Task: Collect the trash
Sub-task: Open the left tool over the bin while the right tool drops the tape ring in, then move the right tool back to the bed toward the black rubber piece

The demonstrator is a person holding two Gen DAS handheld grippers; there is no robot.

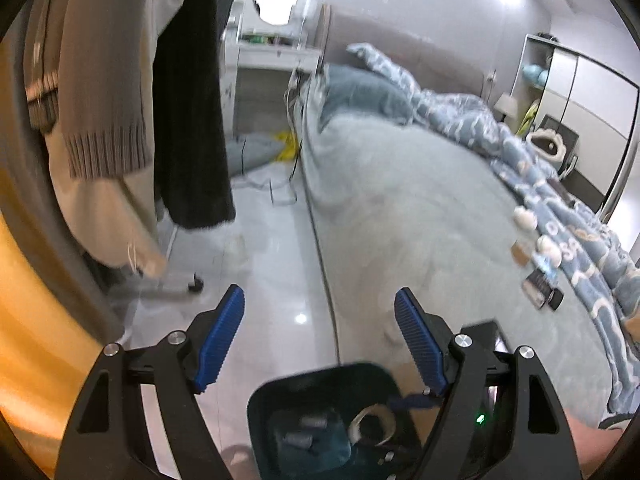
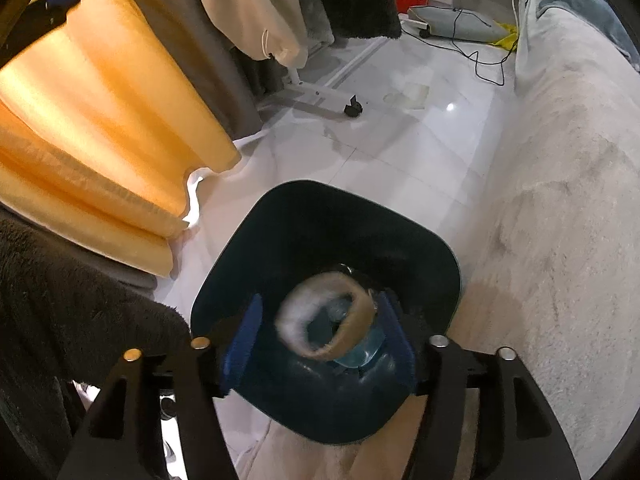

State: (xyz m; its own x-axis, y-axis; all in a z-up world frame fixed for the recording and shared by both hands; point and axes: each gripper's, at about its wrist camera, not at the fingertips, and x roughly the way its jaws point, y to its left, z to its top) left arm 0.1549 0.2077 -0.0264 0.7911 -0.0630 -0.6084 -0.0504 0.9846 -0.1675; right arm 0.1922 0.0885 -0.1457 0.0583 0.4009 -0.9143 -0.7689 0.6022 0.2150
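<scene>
In the left wrist view, the left gripper (image 1: 319, 336) stands with jaws apart and nothing between them, above the dark bin (image 1: 280, 392) at the lower centre of the frame. Some pieces already lie in the bin, among them a tape roll (image 1: 372, 424). At the right of the frame, on the bed (image 1: 400, 200), several small objects (image 1: 538, 256) wait beside the blue blanket (image 1: 480, 120); I judge these are the trash left to collect. In the right wrist view, the right gripper (image 2: 320, 344) hangs over the bin (image 2: 400, 240), its jaws apart, and a blurred cardboard ring (image 2: 324, 316) is between them, seemingly loose and falling in
</scene>
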